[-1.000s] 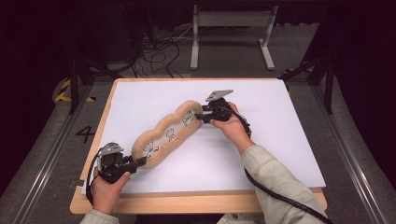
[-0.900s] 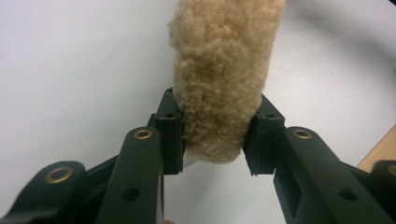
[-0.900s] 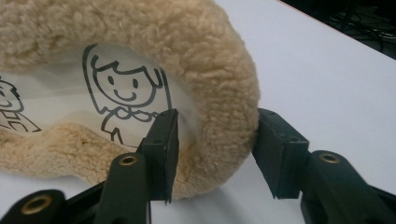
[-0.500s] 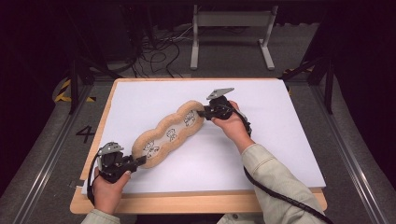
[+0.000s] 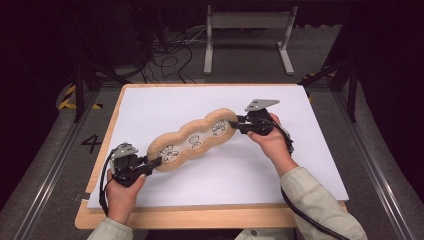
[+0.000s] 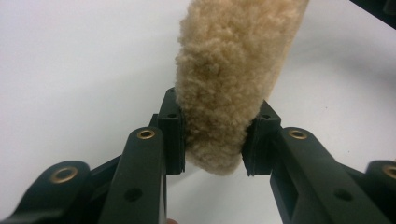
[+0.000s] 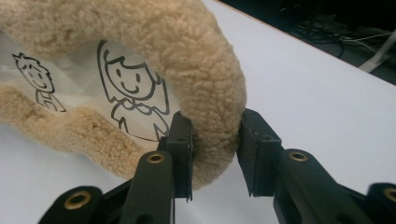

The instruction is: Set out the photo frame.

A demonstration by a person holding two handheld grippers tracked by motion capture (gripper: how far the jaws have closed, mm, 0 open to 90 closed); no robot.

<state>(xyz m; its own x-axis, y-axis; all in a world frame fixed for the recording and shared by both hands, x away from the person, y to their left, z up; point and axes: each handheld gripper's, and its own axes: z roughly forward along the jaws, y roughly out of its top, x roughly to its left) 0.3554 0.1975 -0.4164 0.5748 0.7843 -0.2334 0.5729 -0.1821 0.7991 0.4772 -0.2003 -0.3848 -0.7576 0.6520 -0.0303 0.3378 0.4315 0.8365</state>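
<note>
A white sheet [image 5: 305, 165] covers most of a wooden board [image 5: 200, 219], whose bare edge shows along 6 o'clock and at the left side. At 12 o'clock, beyond the board, a grey metal stand [image 5: 247, 35] rests on the floor on two feet. A tangle of black cables [image 5: 167, 55] lies at 11 o'clock, just left of the stand. At 9 o'clock the floor bears a painted figure 4 [image 5: 91, 143], with yellow-and-black tape [image 5: 67, 100] above it at 10 o'clock. Metal rails [image 5: 42, 180] run along the floor at both sides.
</note>
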